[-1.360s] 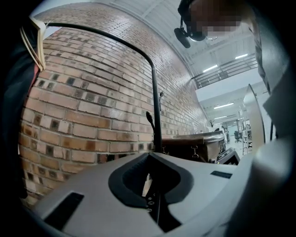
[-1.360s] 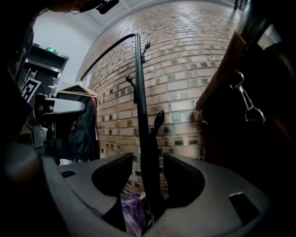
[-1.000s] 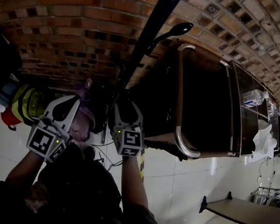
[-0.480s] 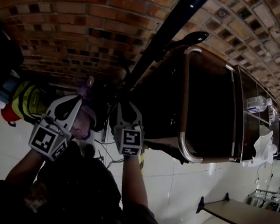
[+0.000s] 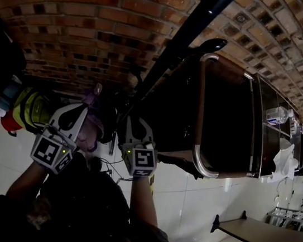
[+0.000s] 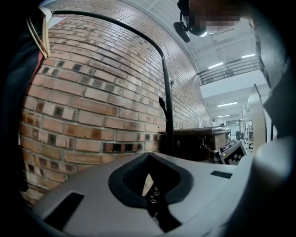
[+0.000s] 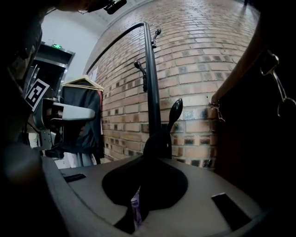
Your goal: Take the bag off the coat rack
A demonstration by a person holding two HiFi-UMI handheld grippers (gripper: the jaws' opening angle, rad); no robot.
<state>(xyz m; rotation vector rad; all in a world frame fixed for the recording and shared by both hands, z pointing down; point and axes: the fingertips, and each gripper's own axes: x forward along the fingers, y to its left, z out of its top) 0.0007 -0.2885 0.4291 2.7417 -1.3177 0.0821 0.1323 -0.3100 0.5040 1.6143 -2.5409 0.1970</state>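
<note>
Bag (image 5: 92,130) hung on coat rack (image 5: 194,32), at the pole. Right hand-held gripper (image 5: 133,121) jaws had just closed, pinching its lilac fabric, presumably to lift it off the rack. Left hand-held gripper (image 5: 78,109), just beside, jaws together; whether on the bag, unclear

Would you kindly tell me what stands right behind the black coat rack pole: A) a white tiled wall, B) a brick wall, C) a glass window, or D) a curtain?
B: the brick wall fills the view right behind the coat rack pole.
</note>
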